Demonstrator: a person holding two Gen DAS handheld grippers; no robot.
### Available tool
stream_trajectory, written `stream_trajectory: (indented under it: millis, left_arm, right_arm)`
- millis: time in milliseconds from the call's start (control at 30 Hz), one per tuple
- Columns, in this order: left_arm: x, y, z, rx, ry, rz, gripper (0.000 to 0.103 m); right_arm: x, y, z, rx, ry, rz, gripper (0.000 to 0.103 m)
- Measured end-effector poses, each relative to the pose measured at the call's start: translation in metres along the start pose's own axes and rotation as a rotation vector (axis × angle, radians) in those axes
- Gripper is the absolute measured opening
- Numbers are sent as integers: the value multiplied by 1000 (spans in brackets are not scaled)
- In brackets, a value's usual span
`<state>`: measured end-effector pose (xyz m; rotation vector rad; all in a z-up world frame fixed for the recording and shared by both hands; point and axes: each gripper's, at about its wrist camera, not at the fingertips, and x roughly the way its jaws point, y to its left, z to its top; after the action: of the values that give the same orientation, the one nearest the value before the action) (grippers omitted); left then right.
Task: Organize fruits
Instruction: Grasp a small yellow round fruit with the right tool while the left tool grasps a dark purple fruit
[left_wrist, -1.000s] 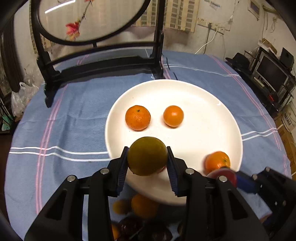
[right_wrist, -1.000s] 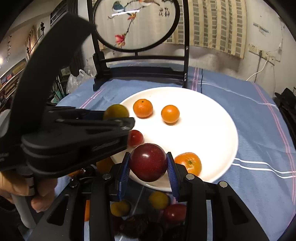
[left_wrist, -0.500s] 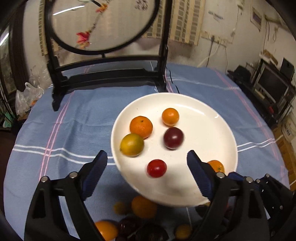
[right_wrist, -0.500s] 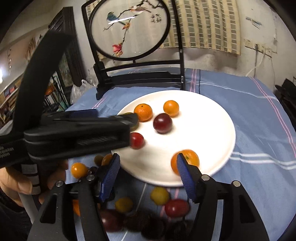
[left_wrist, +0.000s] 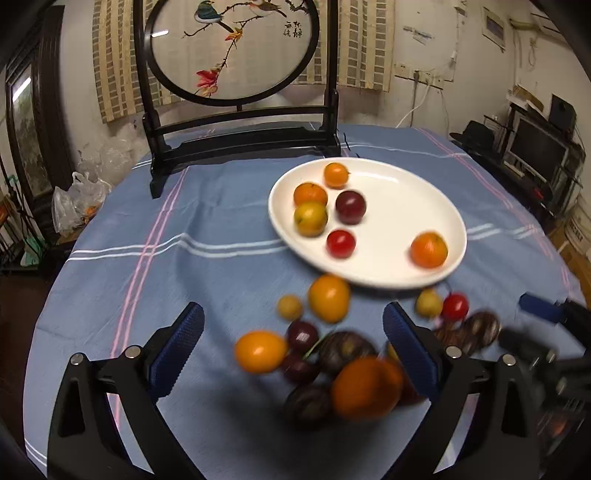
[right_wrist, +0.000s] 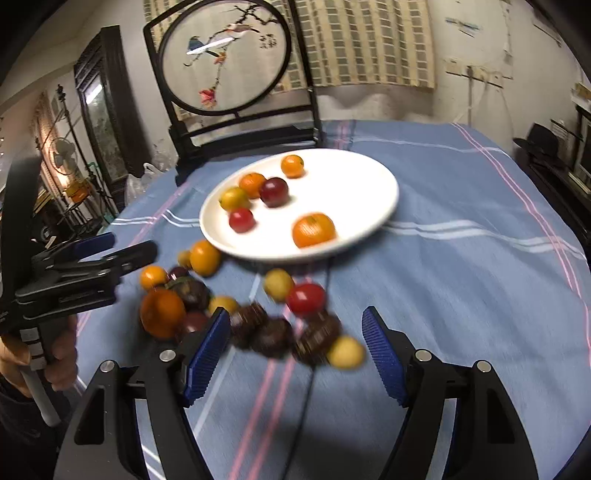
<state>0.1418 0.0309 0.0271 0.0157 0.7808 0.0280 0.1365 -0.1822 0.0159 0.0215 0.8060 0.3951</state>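
Observation:
A white plate (left_wrist: 399, 195) (right_wrist: 369, 177) on the blue cloth holds several fruits: a yellow-green one (left_wrist: 310, 218), a dark plum (left_wrist: 350, 206) (right_wrist: 273, 191), a red tomato (left_wrist: 340, 243) and oranges (left_wrist: 428, 249). A pile of loose fruits lies on the cloth before the plate, among them an orange (left_wrist: 365, 386) (right_wrist: 161, 313) and a red tomato (right_wrist: 306, 299). My left gripper (left_wrist: 291, 347) is open and empty above the pile. My right gripper (right_wrist: 295, 350) is open and empty over the dark fruits (right_wrist: 273, 336).
A black-framed round embroidered screen (left_wrist: 236, 48) stands at the table's far edge. The left gripper's body (right_wrist: 74, 273) shows at the left of the right wrist view. Shelves and a monitor (left_wrist: 535, 147) stand off the table to the right.
Both grippers let go of their fruit onto the plate, the left the yellow-green one, the right the dark plum. Both then drew back, open, to above the loose pile.

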Motion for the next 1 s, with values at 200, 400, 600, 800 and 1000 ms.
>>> stream_trajectory:
  millis: [200,400,600,800,1000]
  left_arm:
    - [-7,25,-30,-28,26,26,95]
    - [-27,44,-42,-82,-5,25,96]
    - [-26,45,-49,-95,10,-12,96]
    - [-19,50,-55,-105,0,-40,96]
    - [-14,47,-61,-106,19,-90,96]
  right_arm:
    - [-8,-7,-26,17,31,-51,75]
    - [-7,-4,-43,17,73,-90,75]
    - [2,-6,-46,19,122,-116,75]
    - [19,-3,-36,-41,153,-151,68]
    - [45,-9,-17,-66,163,-172,49]
